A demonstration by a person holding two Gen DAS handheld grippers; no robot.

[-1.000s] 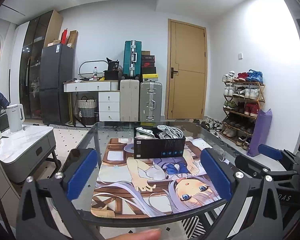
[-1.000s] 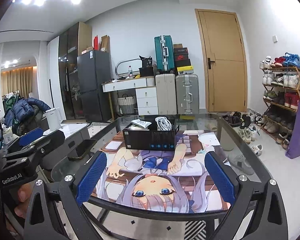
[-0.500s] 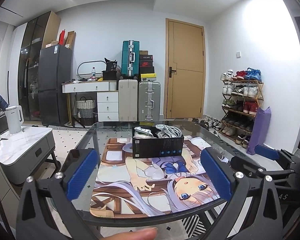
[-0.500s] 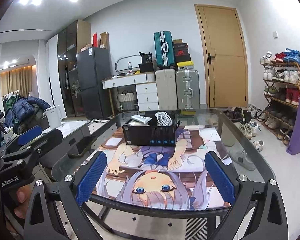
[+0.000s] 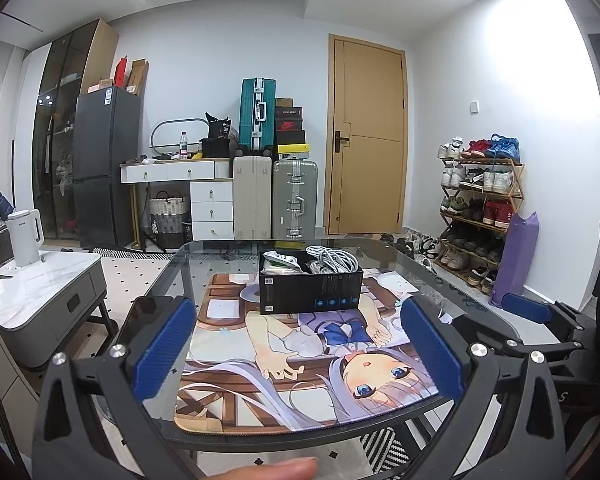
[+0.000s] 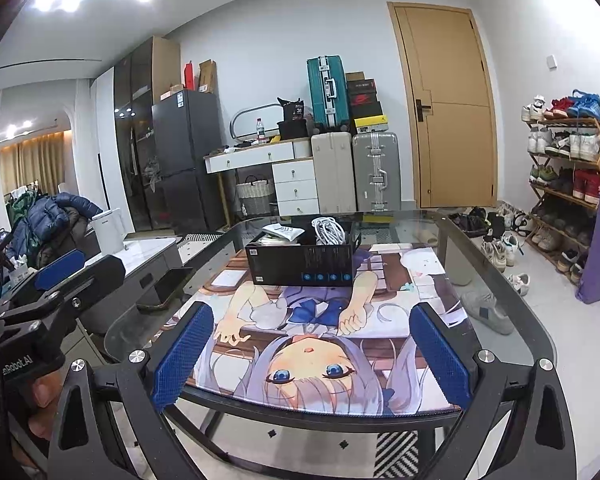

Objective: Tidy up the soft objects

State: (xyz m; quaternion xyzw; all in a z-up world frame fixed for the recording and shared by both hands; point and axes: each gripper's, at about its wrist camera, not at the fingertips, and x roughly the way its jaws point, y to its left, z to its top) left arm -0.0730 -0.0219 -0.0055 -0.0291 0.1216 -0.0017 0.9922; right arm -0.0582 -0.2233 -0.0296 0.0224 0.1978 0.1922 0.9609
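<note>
Barely anything's changed in the last second: both the left claw (image 5: 296, 348) and right claw (image 6: 312, 352) still hover wide open and empty short of the open black cardboard box (image 6: 303, 262) holding the coiled white cables (image 6: 329, 231) on the glass tabletop (image 6: 512, 304), so organizing hasn't really started.

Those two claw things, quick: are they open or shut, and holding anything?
Left gripper: open, holding nothing.
Right gripper: open, holding nothing.
</note>
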